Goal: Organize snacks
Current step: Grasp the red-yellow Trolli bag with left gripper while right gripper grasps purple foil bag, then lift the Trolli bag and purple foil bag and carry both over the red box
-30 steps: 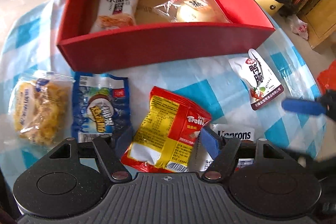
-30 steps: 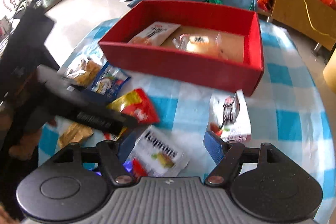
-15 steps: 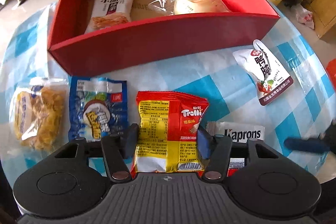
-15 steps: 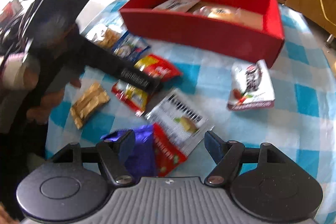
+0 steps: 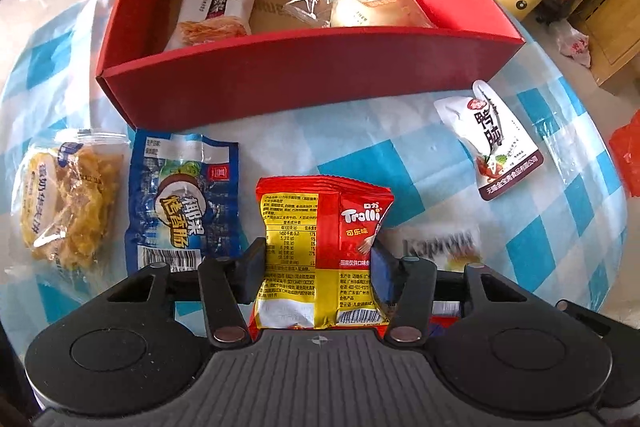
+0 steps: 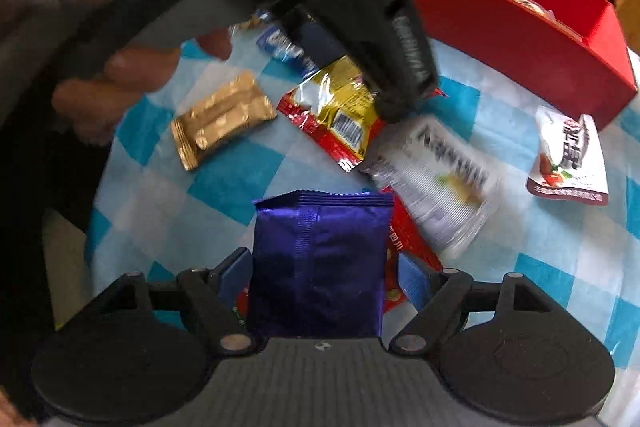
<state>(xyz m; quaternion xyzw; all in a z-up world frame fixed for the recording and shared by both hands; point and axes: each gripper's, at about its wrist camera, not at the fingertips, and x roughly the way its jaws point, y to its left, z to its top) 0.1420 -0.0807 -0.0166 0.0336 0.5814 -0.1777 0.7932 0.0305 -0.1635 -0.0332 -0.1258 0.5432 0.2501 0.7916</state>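
red trolli packet (image 5: 320,251) pinched in left tongs (image 5: 318,267).

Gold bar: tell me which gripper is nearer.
Left. In the right wrist view the left gripper sits just right of the gold bar; the right gripper is farther back.

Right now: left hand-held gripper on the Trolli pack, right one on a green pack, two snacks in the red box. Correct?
Not quite. The right hand-held gripper holds a purple pack, not green, per the right wrist view. The rest stands.
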